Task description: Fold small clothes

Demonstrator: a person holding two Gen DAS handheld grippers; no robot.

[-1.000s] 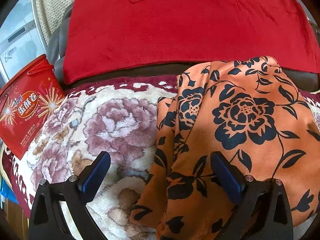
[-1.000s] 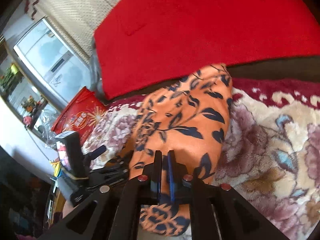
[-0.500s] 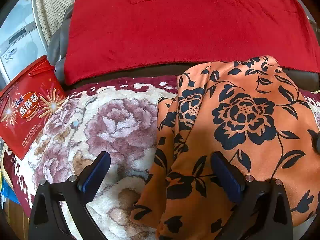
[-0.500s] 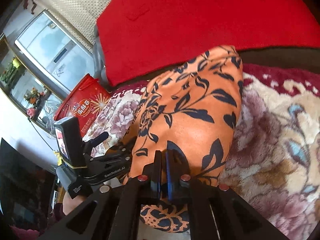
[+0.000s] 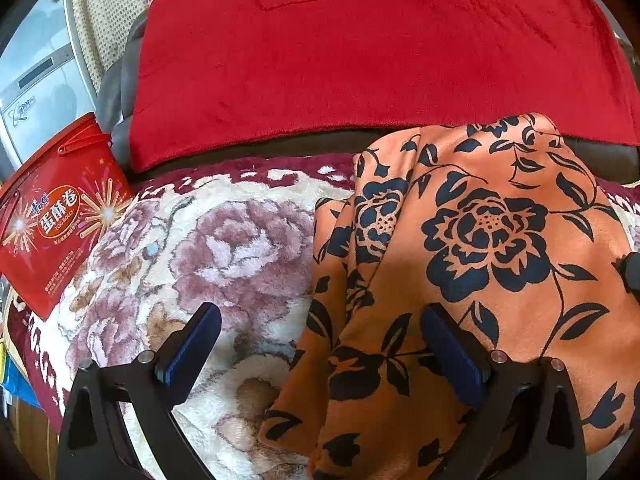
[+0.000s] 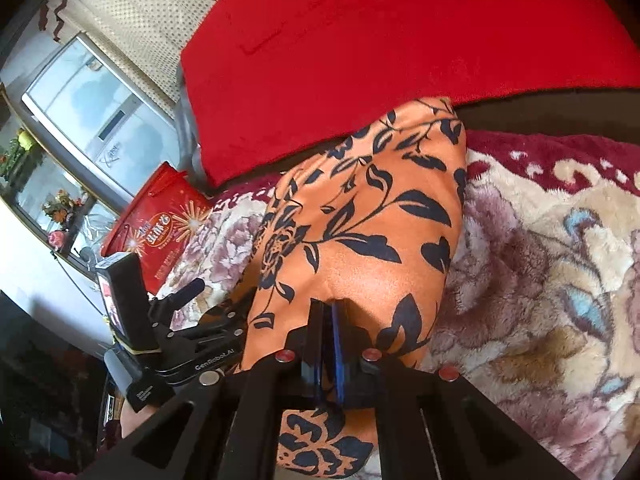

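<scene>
right claw point(image 6: 326, 344) | clamped on orange floral garment point(image 6: 360, 240) | floral blanket point(image 6: 540, 280) beneath

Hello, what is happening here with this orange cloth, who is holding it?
A person with a two-finger tool in each hand is folding an orange garment with black flowers on a flowered plush blanket. The right tool is shut on the garment's near part. The left tool is open, holding nothing, its fingers straddling the garment's left edge. A red egg-roll bag stands at the left.

Right tongs point(image 6: 326, 344), clamped on the orange floral cloth point(image 6: 360, 240), have swung further over it, bringing more cloth and the left tongs point(image 6: 188, 312) into view.
</scene>
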